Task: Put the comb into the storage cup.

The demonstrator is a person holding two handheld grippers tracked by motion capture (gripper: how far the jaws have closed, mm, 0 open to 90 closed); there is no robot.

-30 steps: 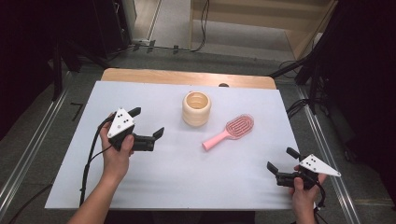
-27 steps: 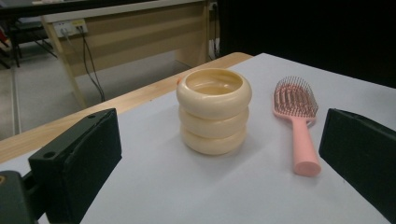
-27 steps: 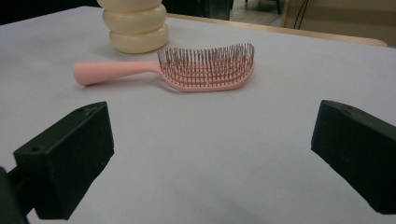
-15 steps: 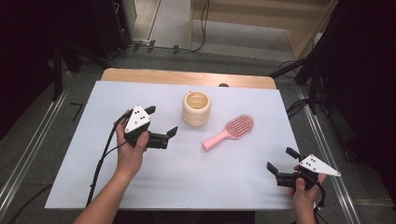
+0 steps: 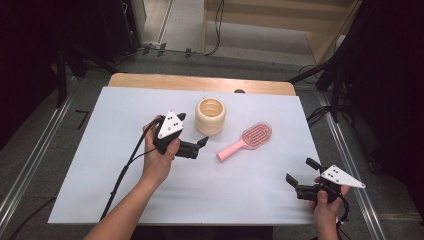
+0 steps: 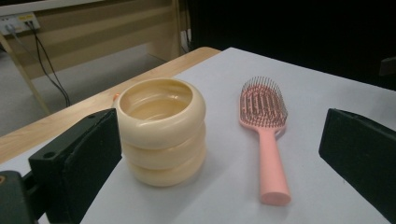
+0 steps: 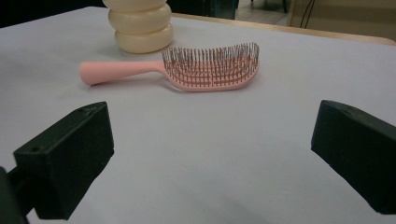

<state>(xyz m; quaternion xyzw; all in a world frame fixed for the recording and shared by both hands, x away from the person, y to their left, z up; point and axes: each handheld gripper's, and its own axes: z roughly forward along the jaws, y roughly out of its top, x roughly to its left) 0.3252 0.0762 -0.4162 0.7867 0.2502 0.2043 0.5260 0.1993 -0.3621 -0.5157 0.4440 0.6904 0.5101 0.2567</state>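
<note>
While the left tongs (image 5: pixel 202 143) hang wide open and empty just beside the cream cup (image 5: pixel 210 116), one jaw could nudge it into the pink brush (image 5: pixel 246 141) lying near the cup's far side. The right tongs (image 5: pixel 298 179), also open and empty, wait well apart from the cup.

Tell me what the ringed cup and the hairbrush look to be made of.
Ringed cup: probably glazed ceramic or glossy plastic; cream, smooth, with soft highlights on its three stacked bulges.
Hairbrush: likely matte pink plastic; uniform colour, moulded slotted head, thin pins that look like plastic or wire, too fine to tell.
</note>
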